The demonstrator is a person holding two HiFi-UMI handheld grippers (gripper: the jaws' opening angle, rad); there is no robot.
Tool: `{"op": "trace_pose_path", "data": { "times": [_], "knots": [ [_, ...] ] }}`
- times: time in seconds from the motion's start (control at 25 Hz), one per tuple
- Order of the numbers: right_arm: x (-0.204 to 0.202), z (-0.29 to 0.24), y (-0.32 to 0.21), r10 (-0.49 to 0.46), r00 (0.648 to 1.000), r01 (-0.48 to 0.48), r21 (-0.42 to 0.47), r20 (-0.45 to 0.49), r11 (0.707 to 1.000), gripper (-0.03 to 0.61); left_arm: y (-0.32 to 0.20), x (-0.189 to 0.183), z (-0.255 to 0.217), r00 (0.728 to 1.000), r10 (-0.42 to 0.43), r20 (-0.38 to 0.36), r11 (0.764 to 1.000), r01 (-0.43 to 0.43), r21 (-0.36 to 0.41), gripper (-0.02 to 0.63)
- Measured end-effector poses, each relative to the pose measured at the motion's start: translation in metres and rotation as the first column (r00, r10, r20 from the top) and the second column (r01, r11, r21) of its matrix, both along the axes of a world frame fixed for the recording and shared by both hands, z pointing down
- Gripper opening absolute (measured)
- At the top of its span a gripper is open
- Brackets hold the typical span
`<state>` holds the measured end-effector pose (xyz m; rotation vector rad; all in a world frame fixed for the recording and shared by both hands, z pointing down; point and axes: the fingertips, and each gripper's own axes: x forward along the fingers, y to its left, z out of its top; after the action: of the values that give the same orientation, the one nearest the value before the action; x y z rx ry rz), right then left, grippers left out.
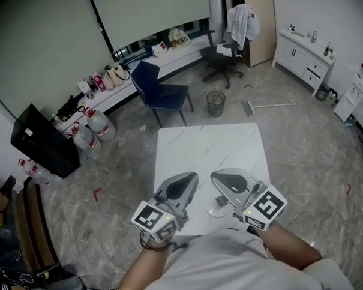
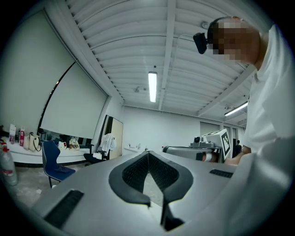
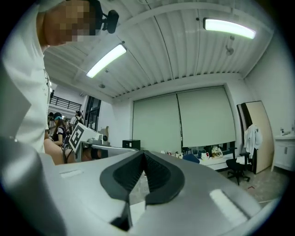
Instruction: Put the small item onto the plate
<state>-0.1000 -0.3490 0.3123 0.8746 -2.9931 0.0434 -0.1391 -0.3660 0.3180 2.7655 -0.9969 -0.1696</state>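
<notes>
Item: not to be picked out in any view; plate a clear round disc on the table, under and just inboard of the right gripper, near the edge closest to the person; whether anything lies on the plate cannot be told, the gripper body covers part of it; right gripper jaws pressed together at the tips, nothing between them, own view shows the ribbed pads meeting in a narrow V against the far wall; left gripper beside it, tips near the right one's but apart, jaws likewise closed tip to tip and empty; both held level above the table's near end, close to the person's chest, marker cubes toward the body; each gripper view catches the other gripper off to the side, right one and left one; beyond the tips, past the far table edge: bin, blue chair to its left, office chair further off with a white garment on its back; broom on the floor right of the bin; water jugs and a black box well off to the left gripper's side; white cabinet far off on the right gripper's side.
</notes>
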Motion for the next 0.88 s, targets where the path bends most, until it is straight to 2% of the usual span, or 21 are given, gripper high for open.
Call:
{"op": "trace_pose_path", "data": {
  "times": [0.16, 0.48, 0.88],
  "knots": [
    [-0.008, -0.028, 0.003, 0.002, 1.0, -0.003, 0.026, 0.02, 1.0, 0.002, 0.003, -0.003, -0.015, 1.0, -0.018, 0.025, 0.998, 0.017, 0.052, 0.006],
    [-0.016, -0.043, 0.008, -0.026, 0.998, 0.025, 0.025, 0.055, 0.999, 0.002, 0.007, -0.007, -0.026, 0.998, -0.041, 0.038, 0.998, 0.039, 0.059, 0.006],
    [-0.02, -0.038, 0.009, -0.031, 0.994, 0.032, -0.014, 0.101, 0.999, 0.002, 0.012, -0.009, -0.026, 0.999, -0.04, 0.032, 0.997, 0.038, 0.06, 0.006]
  ]
}}
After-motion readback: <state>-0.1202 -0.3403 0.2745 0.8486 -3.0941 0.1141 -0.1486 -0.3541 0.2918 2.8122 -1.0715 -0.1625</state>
